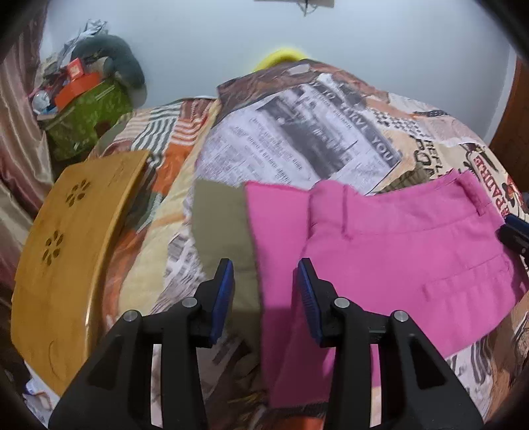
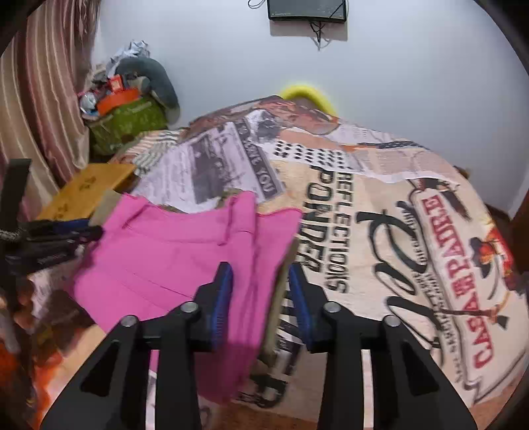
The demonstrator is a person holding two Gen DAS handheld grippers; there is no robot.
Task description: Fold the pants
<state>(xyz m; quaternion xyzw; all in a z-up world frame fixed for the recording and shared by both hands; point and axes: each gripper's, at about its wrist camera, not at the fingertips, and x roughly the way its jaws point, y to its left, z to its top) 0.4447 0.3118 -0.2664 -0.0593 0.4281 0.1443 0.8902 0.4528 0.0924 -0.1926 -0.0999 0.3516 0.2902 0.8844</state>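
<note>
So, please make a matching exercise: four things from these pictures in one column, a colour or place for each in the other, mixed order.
Things:
1. pants
2. board
3. screen
4. box

Colour or place:
A. green, in the corner by the curtain
B. pink, spread on the bedspread
C. dark, high on the wall
D. wooden, with flower-shaped cut-outs

Pairs: 1-B, 2-D, 3-C, 4-A
</note>
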